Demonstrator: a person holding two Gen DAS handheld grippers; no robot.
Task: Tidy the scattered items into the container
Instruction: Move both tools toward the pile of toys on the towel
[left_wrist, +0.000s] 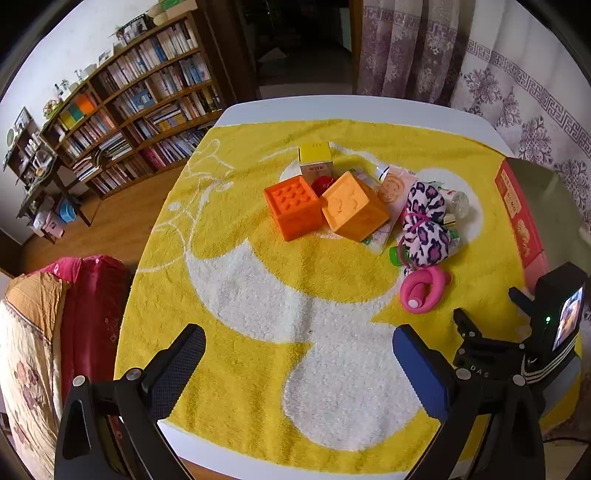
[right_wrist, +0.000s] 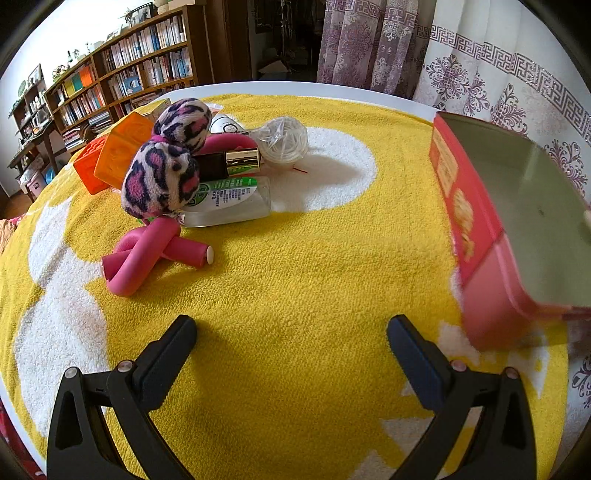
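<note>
Both the left hand-held gripper (left_wrist: 299, 354) and the right hand-held gripper (right_wrist: 291, 339) are held wide open, empty, over bare towel (right_wrist: 295, 266); the red container (right_wrist: 480, 221) is seen at the counter's right edge.

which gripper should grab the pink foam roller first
Right. The right hand-held gripper is open with the pink foam roller just ahead to its left and the red tin beside it. The left hand-held gripper, also open, sits farther from both.

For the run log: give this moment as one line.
stage: before first pick | left gripper: open, empty | right gripper: open, empty | items: piled on yellow towel | red tin: right, empty
</note>
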